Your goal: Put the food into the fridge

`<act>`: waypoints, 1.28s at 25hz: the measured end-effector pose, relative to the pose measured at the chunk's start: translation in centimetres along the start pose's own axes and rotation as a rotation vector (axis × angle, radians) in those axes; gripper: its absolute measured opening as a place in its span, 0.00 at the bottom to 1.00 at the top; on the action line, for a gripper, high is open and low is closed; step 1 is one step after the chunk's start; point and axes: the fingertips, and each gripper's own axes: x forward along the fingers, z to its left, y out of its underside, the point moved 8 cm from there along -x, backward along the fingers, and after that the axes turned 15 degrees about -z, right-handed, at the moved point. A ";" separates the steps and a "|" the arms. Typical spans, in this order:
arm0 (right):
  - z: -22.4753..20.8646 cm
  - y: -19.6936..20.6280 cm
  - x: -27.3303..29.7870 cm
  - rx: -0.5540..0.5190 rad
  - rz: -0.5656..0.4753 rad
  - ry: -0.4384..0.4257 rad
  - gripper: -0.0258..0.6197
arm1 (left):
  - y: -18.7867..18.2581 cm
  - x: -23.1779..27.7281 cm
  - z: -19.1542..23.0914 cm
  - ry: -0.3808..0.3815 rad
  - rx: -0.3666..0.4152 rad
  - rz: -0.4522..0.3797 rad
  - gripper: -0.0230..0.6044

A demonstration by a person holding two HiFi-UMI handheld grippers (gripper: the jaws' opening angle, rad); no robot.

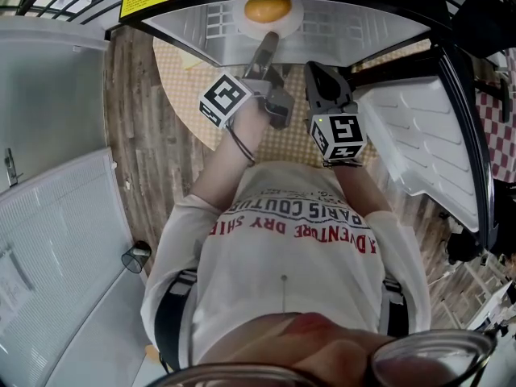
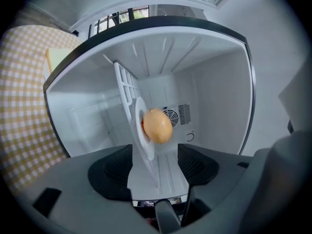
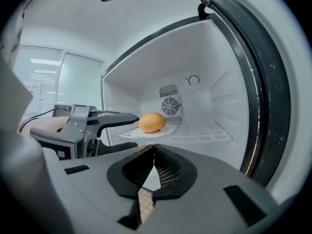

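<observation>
Left gripper (image 1: 269, 45) gapes empty before orange food (image 3: 152, 122) on plate (image 3: 170, 128) on fridge shelf (image 3: 204, 133); right gripper (image 3: 154, 152) closed.

Food (image 1: 268, 10): orange-yellow. Plate (image 1: 296, 21): white. Fridge (image 3: 219, 91): white interior, black frame. Worktop (image 1: 173, 79): yellow-and-white check pattern. Floor (image 1: 141, 151): brown wood-grain pattern.

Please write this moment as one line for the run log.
left gripper: open | right gripper: shut, empty | food: on plate, fridge shelf
</observation>
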 end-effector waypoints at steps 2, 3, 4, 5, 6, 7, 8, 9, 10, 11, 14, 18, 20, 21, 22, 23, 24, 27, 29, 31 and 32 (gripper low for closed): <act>0.4 -0.1 -0.3 -0.002 -0.003 -0.001 0.08 | 0.1 -1.0 -0.1 0.010 0.032 0.020 0.49; 0.6 -0.2 -0.5 -0.002 -0.005 -0.002 0.08 | 0.2 -1.6 -0.1 0.010 0.049 0.033 0.49; 0.8 -0.3 -0.7 -0.003 -0.008 -0.003 0.07 | 0.3 -2.1 0.0 0.007 0.067 0.046 0.49; 1.0 -0.4 -0.9 -0.004 -0.011 -0.003 0.07 | 0.3 -2.7 0.2 0.001 0.090 0.060 0.48; 1.3 -0.6 -1.1 -0.006 -0.015 -0.004 0.07 | 0.4 -3.3 0.4 -0.005 0.118 0.075 0.43; 1.6 -0.7 -1.2 -0.007 -0.019 -0.006 0.08 | 0.4 -3.9 0.4 -0.011 0.152 0.090 0.32; 1.9 -0.9 -1.4 -0.009 -0.023 -0.007 0.07 | 0.5 -4.4 0.4 -0.013 0.190 0.104 0.20; 2.1 -1.0 -1.6 -0.011 -0.027 -0.007 0.07 | 0.5 -4.9 0.2 -0.009 0.227 0.115 0.14; 2.4 -1.1 -1.8 -0.013 -0.030 -0.006 0.07 | 0.5 -5.4 0.0 0.000 0.260 0.125 0.12; 2.6 -1.1 -2.1 -0.014 -0.032 -0.004 0.07 | 0.5 -5.9 -0.2 0.011 0.290 0.134 0.10; 3.6 -1.3 -3.0 -0.019 -0.042 0.003 0.08 | 0.4 -7.4 -1.1 0.055 0.410 0.152 0.08; 5.0 -2.0 -3.9 -0.036 -0.073 0.005 0.07 | 0.2 -9.0 -3.3 0.196 0.678 0.147 0.08; 5.6 -2.2 -4.4 -0.042 -0.082 0.002 0.07 | 0.1 -9.9 -4.3 0.262 0.857 0.127 0.08; 6.0 -2.3 -4.7 -0.043 -0.086 -0.001 0.07 | 0.1 -10.3 -4.7 0.289 0.937 0.113 0.08; 6.3 -2.4 -4.9 -0.046 -0.090 -0.003 0.07 | 0.0 -10.8 -5.1 0.312 0.998 0.098 0.08; 6.6 -2.5 -5.0 -0.051 -0.096 -0.005 0.07 | -0.2 -11.2 -5.4 0.332 1.038 0.085 0.08; 6.9 -2.6 -5.1 -0.057 -0.101 -0.007 0.07 | -0.3 -11.5 -5.7 0.351 1.060 0.078 0.08; 7.7 -2.7 -5.5 -0.077 -0.109 -0.008 0.07 | -0.3 -12.4 -6.1 0.392 1.090 0.091 0.08; 8.3 -2.8 -5.8 -0.089 -0.111 -0.005 0.07 | -0.3 -12.9 -6.2 0.404 1.108 0.098 0.08; 8.7 -3.0 -5.9 -0.100 -0.115 -0.005 0.07 | -0.6 -13.3 -6.3 0.406 1.111 0.094 0.08; 8.9 -3.1 -6.0 -0.107 -0.118 -0.006 0.07 | -0.8 -13.4 -6.3 0.405 1.107 0.090 0.08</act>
